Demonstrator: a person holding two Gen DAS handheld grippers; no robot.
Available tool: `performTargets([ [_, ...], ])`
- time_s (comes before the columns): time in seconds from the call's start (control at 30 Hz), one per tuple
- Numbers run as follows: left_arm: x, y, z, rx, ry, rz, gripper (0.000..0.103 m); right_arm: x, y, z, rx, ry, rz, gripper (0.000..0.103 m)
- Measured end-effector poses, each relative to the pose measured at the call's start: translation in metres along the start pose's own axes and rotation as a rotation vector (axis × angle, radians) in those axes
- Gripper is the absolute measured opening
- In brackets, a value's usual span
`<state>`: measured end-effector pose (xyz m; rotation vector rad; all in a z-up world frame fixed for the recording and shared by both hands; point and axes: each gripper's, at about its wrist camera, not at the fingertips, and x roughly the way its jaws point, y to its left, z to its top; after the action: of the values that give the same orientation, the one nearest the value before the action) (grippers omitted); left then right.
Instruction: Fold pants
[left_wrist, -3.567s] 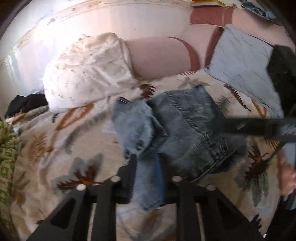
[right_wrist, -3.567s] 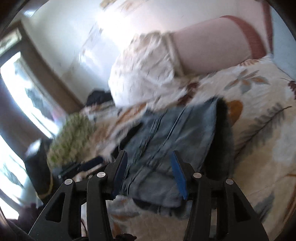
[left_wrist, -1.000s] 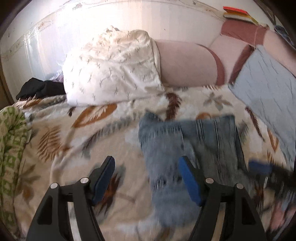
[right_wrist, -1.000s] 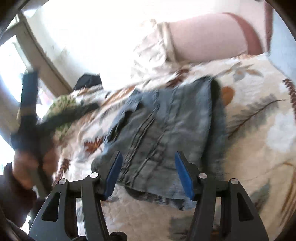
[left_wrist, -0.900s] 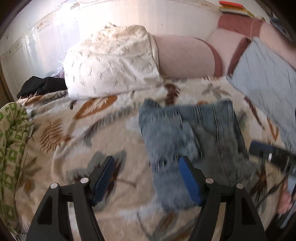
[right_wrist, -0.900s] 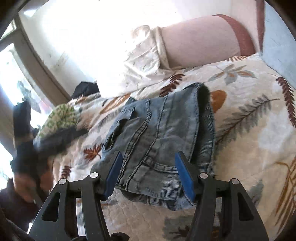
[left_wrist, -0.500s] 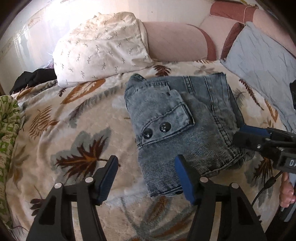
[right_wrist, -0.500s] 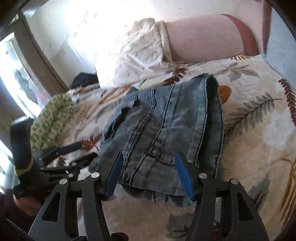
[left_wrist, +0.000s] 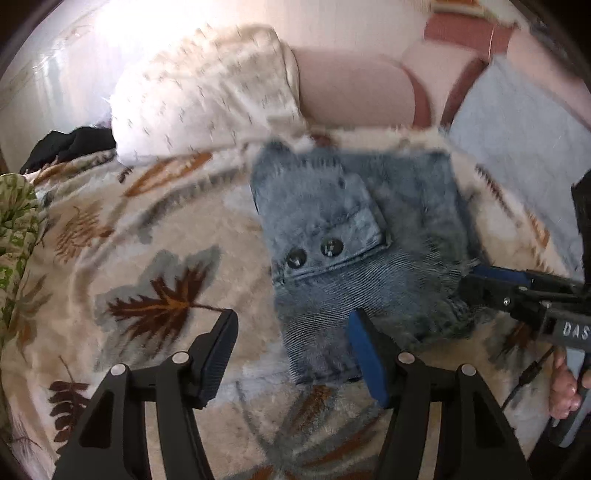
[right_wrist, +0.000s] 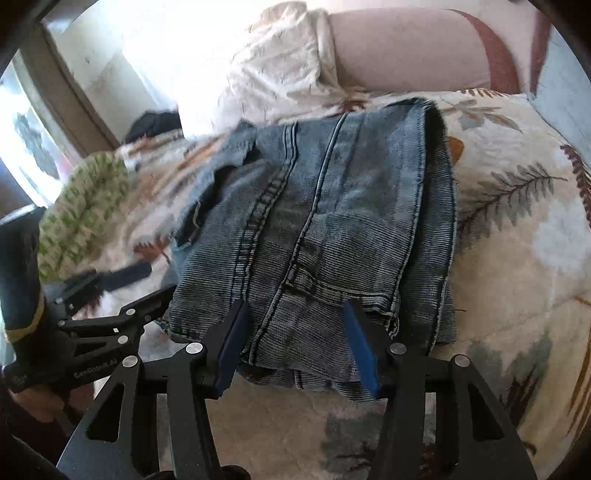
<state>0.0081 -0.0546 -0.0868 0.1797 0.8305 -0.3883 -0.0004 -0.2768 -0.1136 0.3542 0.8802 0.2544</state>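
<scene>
The pants (right_wrist: 325, 229), blue denim, lie folded into a thick, roughly square bundle on a bed (right_wrist: 517, 229) covered with a cream, leaf-printed quilt. A flapped pocket with two dark buttons (left_wrist: 314, 251) faces up on the bundle's left part.

The right gripper (right_wrist: 291, 336) is the nearer of the two. Its fingers are spread, and the bundle's near edge shows in the gap between them, right at the tips. The blue pads do not appear to press the cloth, so nothing is pinched. The seams run straight away from these fingers, toward the pillows.

The left gripper (left_wrist: 291, 343) hovers beside the bundle's near left corner. It too has spread fingers, the gap showing that corner and bare quilt. Both sets of fingers have just been closing a little.

In my judgement the fold looks almost finished, and the next move turns on that near edge, which the right fingers already straddle.

Writing: "DAS" (left_wrist: 576, 330) on the right gripper's body; faint lettering on the left one, too blurred to read.

Beyond lie a white pillow (left_wrist: 207, 92), a pink bolster (left_wrist: 354, 92) and a green patterned cloth (right_wrist: 85, 206).
</scene>
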Motion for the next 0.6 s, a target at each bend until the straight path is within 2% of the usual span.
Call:
performTargets([
  [0.13,-0.035,0.016,-0.001,-0.018,-0.089,-0.029,0.065,-0.044,-0.003,0.0,0.001,-0.15,-0.006,0.055],
  [0.27,-0.061,0.022,-0.003,0.017,-0.161,-0.003,0.065,-0.085,-0.01,-0.009,0.041,-0.27,-0.014,0.057],
  [0.3,-0.065,0.023,0.0,0.025,-0.174,0.0,0.067,-0.093,-0.011,-0.01,0.051,-0.288,-0.014,0.058],
  [0.37,-0.074,0.023,0.002,0.041,-0.212,0.02,0.079,-0.111,-0.012,-0.012,0.084,-0.325,-0.024,0.058],
  [0.43,-0.084,0.022,0.004,0.051,-0.257,0.056,0.097,-0.124,-0.004,-0.01,0.073,-0.351,-0.048,0.059],
  [0.53,-0.093,0.02,0.011,0.046,-0.322,0.055,0.103,-0.147,0.018,-0.011,0.016,-0.403,-0.12,0.068],
  [0.6,-0.094,0.017,0.017,0.042,-0.329,0.065,0.103,-0.156,0.028,-0.01,0.003,-0.428,-0.12,0.073],
])
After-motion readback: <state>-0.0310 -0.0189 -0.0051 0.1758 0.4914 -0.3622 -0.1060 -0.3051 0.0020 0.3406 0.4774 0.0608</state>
